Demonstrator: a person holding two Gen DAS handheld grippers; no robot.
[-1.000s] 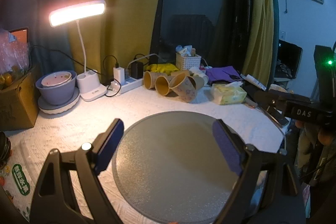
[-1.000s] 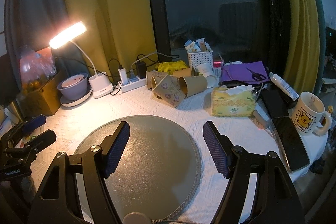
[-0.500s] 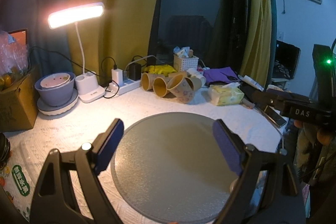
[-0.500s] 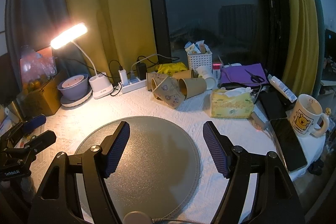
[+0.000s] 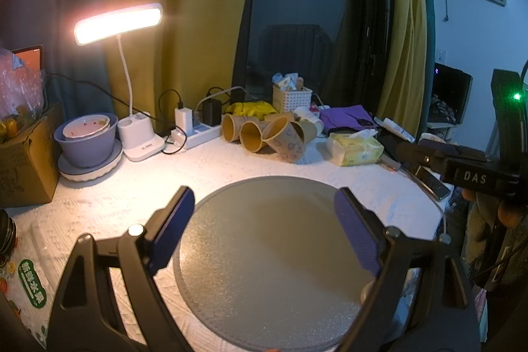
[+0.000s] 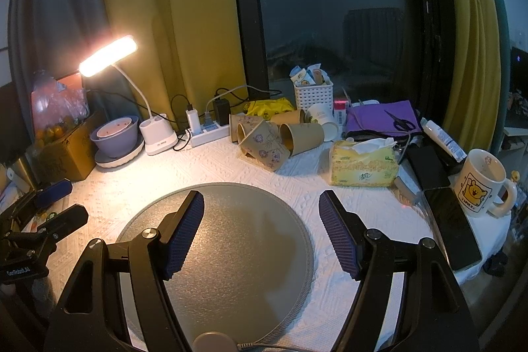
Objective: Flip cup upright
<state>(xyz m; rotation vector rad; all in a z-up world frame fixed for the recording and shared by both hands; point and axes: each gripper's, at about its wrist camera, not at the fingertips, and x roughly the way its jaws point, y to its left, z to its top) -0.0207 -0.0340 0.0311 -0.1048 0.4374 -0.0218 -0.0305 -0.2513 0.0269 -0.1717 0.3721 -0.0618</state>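
Right wrist: cup (image 6: 264,147) beyond tool (image 6: 260,233)

Between the earlier frames and now, only a small shift of viewpoint is recorded: in the left wrist view the cluster of paper cups (image 5: 267,134) and the tissue pack (image 5: 356,147) are seen slightly further left and higher, so the left gripper (image 5: 264,230) appears to have been drawn back a little and turned. In the right wrist view the mug (image 6: 480,183) is seen further inside the right edge and the round mat (image 6: 231,253) slightly higher, which indicates that the right gripper (image 6: 260,230) has been moved slightly, though the direction cannot be fixed from the fisheye picture.
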